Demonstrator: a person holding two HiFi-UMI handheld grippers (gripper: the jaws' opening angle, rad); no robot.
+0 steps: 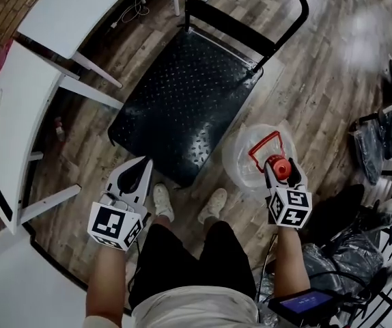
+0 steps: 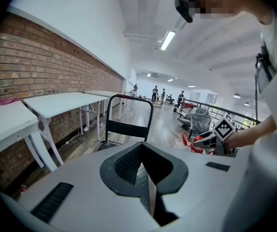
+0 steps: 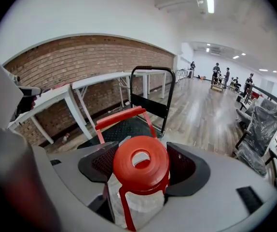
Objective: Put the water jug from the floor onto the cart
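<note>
The clear water jug (image 1: 257, 157) with a red cap and red carry handle hangs off the floor just right of the cart's near corner. My right gripper (image 1: 281, 173) is shut on its neck under the cap; in the right gripper view the red cap (image 3: 141, 163) sits between the black pads (image 3: 102, 163). The black cart (image 1: 179, 101) has a studded deck and an upright handle bar (image 3: 150, 70) at its far end. My left gripper (image 1: 140, 168) hovers over the cart's near edge, shut with nothing in it (image 2: 143, 161). From the left gripper view, the cart handle (image 2: 129, 96) stands ahead.
White tables (image 1: 18, 115) stand along the brick wall on the left, with a small bottle (image 1: 59, 128) on the floor beneath. Plastic-wrapped chairs (image 1: 384, 132) crowd the right side. The person's shoes (image 1: 162, 201) stand just before the cart.
</note>
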